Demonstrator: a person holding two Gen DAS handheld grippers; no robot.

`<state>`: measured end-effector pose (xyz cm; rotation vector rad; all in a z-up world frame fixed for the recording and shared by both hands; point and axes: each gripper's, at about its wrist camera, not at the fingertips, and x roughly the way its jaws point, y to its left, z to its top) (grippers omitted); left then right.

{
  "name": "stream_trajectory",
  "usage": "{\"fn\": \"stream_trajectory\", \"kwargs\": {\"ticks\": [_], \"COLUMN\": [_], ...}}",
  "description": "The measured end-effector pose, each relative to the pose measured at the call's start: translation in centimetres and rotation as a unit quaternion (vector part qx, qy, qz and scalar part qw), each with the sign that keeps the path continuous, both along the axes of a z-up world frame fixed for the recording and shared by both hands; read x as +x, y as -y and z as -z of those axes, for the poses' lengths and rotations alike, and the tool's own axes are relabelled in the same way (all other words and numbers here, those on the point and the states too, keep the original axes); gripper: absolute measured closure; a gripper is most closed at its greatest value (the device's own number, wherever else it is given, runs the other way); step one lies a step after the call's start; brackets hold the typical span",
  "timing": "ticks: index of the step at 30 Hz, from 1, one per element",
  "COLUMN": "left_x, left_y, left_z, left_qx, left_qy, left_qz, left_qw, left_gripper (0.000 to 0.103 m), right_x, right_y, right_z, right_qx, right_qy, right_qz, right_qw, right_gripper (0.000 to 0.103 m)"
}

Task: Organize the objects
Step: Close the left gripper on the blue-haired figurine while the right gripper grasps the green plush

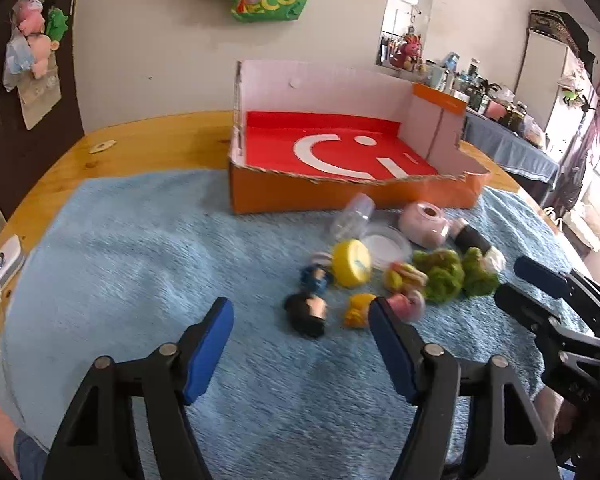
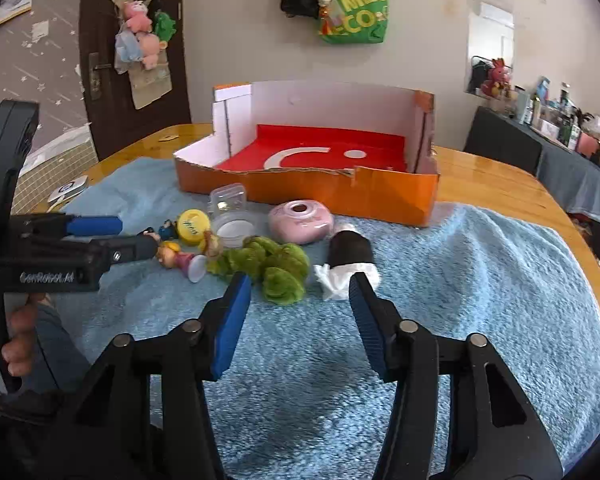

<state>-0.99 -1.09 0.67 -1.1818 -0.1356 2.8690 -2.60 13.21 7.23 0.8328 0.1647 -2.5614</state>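
Hovering both tongs, spread and empty, over the toys.
My right tongs (image 2: 300, 312) sit nearest the green plush (image 2: 276, 268), just ahead-left; my left tongs (image 1: 300, 336) face the figurines.

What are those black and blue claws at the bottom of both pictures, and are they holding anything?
No robot here: a person holds a hand tool in each hand, each with a camera looking along its two fingers. One picture looks out from the left claw, the other from the right claw. Both claws are open and hold nothing. Below them a blue towel covers a wooden table. On it sit an orange cardboard box, empty inside, and in front of it small things: a pink round case, a yellow lid, a green plush toy and little dolls.
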Motion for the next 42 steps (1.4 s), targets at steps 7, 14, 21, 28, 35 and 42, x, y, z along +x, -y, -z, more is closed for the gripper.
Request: {"fn": "stream_trajectory", "kwargs": {"ticks": [7, 14, 21, 28, 35, 42], "left_x": [-0.9, -1.6, -2.6, -3.4, -3.3, -3.0], "left_y": [1.3, 1.2, 0.7, 0.5, 0.2, -0.6], "left_z": [0.5, 0.3, 1.2, 1.4, 1.3, 1.1], "left_qx": [-0.001, 0.002, -0.009, -0.009, -0.003, -0.002], "left_qy": [0.014, 0.014, 0.034, 0.037, 0.032, 0.029], "left_qz": [-0.01, 0.005, 0.013, 0.017, 0.021, 0.033], "left_qw": [0.9998, 0.9999, 0.9993, 0.9991, 0.9993, 0.999], "left_gripper": [0.047, 0.05, 0.05, 0.05, 0.076, 0.078], "right_x": [-0.7, -1.8, -2.7, -3.6, -3.8, -3.3], "right_y": [0.7, 0.9, 1.4, 1.4, 0.6, 0.6], "right_z": [0.7, 0.9, 1.3, 1.9, 1.9, 1.4], "right_qx": [0.002, 0.003, 0.012, 0.004, -0.017, -0.027], "right_qy": [0.016, 0.026, 0.034, 0.057, 0.063, 0.052], "right_qz": [-0.006, -0.002, 0.001, -0.001, 0.001, -0.007], "right_qw": [1.0, 1.0, 0.999, 0.998, 0.998, 0.998], "right_gripper": [0.064, 0.064, 0.064, 0.069, 0.077, 0.078]}}
